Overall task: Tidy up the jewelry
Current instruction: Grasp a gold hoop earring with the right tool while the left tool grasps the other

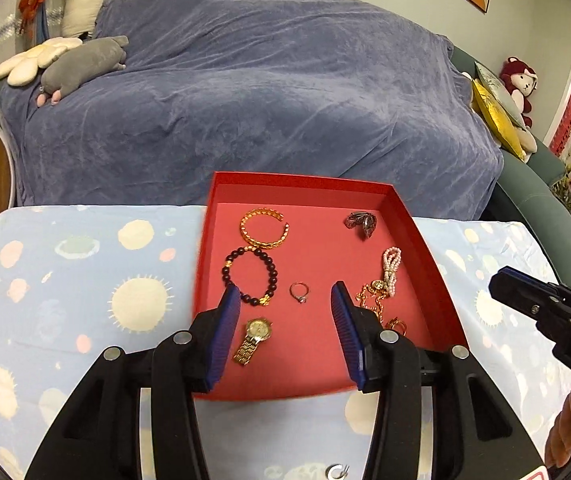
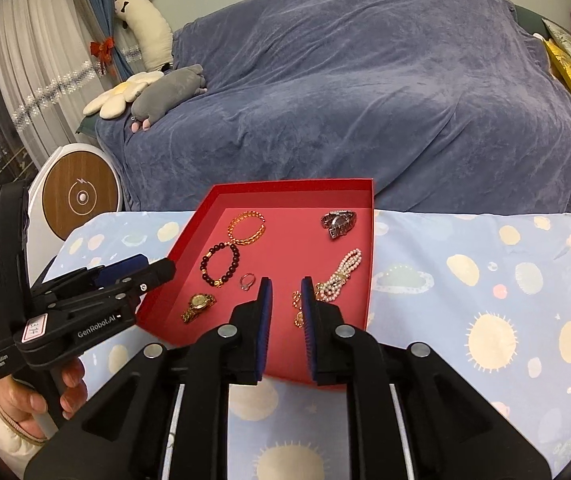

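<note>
Nearest the left wrist camera, the left gripper (image 1: 285, 300) stands with its blue pads (image 1: 229, 332) well apart and nothing between them, hanging over the near half of the red tray (image 1: 425, 240). Just beside its left pad lies a gold watch (image 1: 254, 339); beyond that pad sits a dark bead bracelet (image 1: 250, 276), and between the fingertips, a little farther on, a small ring (image 1: 299, 292). By its right pad a gold chain (image 1: 373, 300) lies tangled, touching a pearl strand (image 1: 391, 270).

The right gripper (image 2: 286, 294) is parted only narrowly, gripping nothing, with the gold chain (image 2: 298, 308) seen in the slot and the pearl strand (image 2: 341, 274) just right of it.

Farther in the tray lie a gold bangle (image 1: 263, 229) and, far right, a silver watch (image 2: 338, 223). The tray rests on a pale blue patterned cloth (image 1: 65, 280); behind stands a blue-covered sofa (image 1: 265, 92).
</note>
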Available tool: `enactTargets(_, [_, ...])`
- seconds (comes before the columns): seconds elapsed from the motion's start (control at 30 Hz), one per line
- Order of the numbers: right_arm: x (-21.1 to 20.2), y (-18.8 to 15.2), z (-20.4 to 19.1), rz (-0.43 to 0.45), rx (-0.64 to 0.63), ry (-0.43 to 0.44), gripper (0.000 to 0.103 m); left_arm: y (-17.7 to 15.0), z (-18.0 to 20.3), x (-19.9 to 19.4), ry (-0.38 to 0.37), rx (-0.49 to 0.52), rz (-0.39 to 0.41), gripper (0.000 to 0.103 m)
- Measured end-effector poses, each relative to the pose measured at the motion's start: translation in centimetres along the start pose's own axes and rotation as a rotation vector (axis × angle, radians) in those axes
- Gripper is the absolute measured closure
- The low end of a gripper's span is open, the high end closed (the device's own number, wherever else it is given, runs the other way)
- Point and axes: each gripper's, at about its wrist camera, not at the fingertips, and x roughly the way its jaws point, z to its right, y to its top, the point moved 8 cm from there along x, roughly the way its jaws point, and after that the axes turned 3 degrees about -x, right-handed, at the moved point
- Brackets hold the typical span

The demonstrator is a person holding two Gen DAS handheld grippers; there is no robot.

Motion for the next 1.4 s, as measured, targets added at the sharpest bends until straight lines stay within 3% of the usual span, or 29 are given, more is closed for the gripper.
enactTargets(0.13, [-3.3,-2.5,-0.4,0.014,0.013,-0.001,0.080,-2.3,-0.9,-3.3,0.028,0.007,0.003,0.052])
enactTargets(0.3, [-4.5,-7.1,-1.3,-0.032,0.059,0.028,0.075,-6.9,-2.2,-5.8,0.065,0.003,-0.025,0.046])
enactTargets(0.47, [-2.8,-11.1,-4.0,-0.096,0.002,0.019,0.069,-11.7,-3.2,-6.7,0.138,0.006,-0.040,0.038])
enactTargets(0.63, [0.6,-13.1,-6.5,-0.156,-0.042,0.048,0.069,-15.2,-3.1,-5.5,0.119,0.020,-0.099,0.037])
enactTargets(0.77, [2.9,-14.2,-8.1,-0.194,-0.076,0.051,0.069,-16.6,-3.2,-5.5,0.126,0.058,-0.103,0.036])
enactTargets(1.07, [6.0,-15.6,-10.3,-0.240,-0.146,0.047,0.069,-17.6,-4.7,-5.3,0.134,0.044,-0.129,0.036])
enactTargets(1.27, [6.2,-15.3,-10.1,-0.226,-0.154,0.033,0.070,-17.7,-5.1,-5.3,0.133,0.032,-0.134,0.036])
enactTargets(1.4, [6.4,-15.2,-9.9,-0.218,-0.171,0.012,0.079,-17.9,-4.8,-5.1,0.114,0.021,-0.147,0.036])
